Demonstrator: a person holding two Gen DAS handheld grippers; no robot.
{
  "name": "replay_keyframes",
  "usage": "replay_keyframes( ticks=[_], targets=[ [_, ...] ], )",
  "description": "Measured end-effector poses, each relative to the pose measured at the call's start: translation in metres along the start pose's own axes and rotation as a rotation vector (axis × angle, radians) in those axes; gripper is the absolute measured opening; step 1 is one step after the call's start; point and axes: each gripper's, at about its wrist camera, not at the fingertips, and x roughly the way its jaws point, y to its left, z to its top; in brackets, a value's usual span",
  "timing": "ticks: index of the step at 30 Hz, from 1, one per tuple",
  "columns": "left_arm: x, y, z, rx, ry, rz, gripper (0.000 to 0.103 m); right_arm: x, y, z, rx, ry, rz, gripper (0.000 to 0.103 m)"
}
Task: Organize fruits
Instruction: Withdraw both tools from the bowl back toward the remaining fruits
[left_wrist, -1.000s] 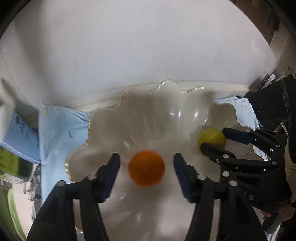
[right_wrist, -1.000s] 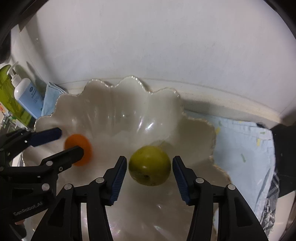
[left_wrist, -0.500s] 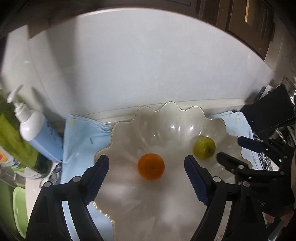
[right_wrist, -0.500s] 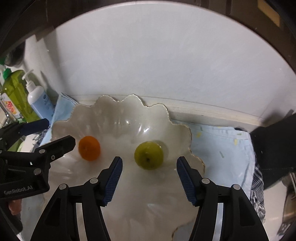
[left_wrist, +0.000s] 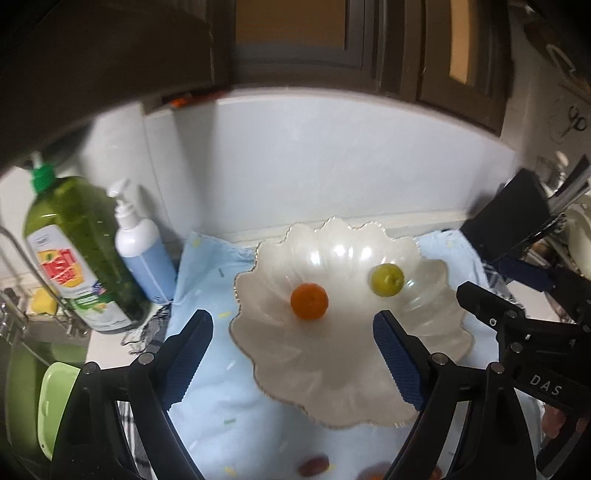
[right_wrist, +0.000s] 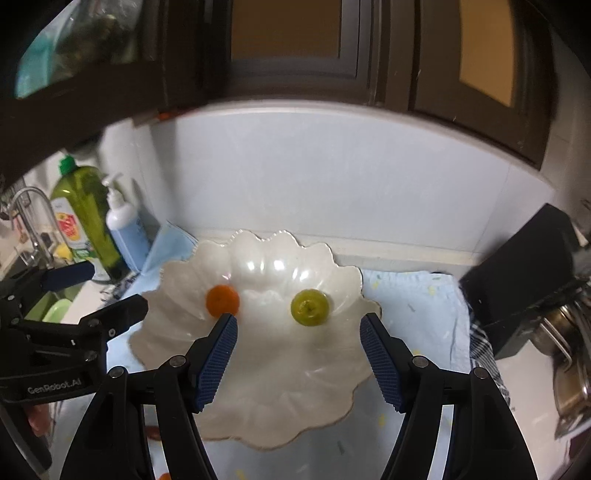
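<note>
A white scalloped bowl (left_wrist: 332, 376) (right_wrist: 258, 391) sits on a light blue cloth (left_wrist: 210, 266). In it lie an orange (left_wrist: 309, 301) (right_wrist: 222, 300) and a green apple (left_wrist: 386, 280) (right_wrist: 309, 307), apart from each other. My left gripper (left_wrist: 291, 363) is open and empty, held above and in front of the bowl. My right gripper (right_wrist: 298, 363) is open and empty too, above the bowl's near side; it also shows at the right of the left wrist view (left_wrist: 502, 284). More reddish fruit (left_wrist: 313, 466) lies blurred on the cloth in front of the bowl.
A green dish-soap bottle (left_wrist: 74, 254) and a white-and-blue pump bottle (left_wrist: 142, 251) stand left of the cloth, by a sink with a tap (right_wrist: 33, 221). A black box (right_wrist: 524, 280) and metal pots (right_wrist: 569, 350) stand to the right. Dark cabinets (right_wrist: 295, 48) hang above the white wall.
Both grippers have pulled back and up from the bowl, jaws opened wider. The orange and the apple stay in the bowl, released. More of the counter has come into view.
</note>
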Motion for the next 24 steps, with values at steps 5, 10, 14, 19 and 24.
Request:
replay_keyframes(
  ticks=[5,10,14,19,24],
  targets=[
    [-0.044,-0.002,-0.012,0.019,-0.084,0.018,0.091,-0.033,0.012,-0.013,0.010,-0.049,0.018,0.070],
    [-0.078,0.000,-0.027,0.001,-0.122,0.006,0.091,-0.063,0.026,-0.027,0.003,-0.103,0.025,0.070],
    [-0.099,0.001,-0.038,-0.007,-0.160,0.032,0.091,-0.080,0.033,-0.037,0.027,-0.127,0.055,0.070],
    [-0.121,0.004,-0.054,0.007,-0.186,0.053,0.091,-0.099,0.047,-0.051,0.015,-0.171,0.044,0.070],
    [-0.133,0.009,-0.074,0.009,-0.165,0.041,0.091,-0.110,0.056,-0.066,0.005,-0.180,0.058,0.070]
  ],
)
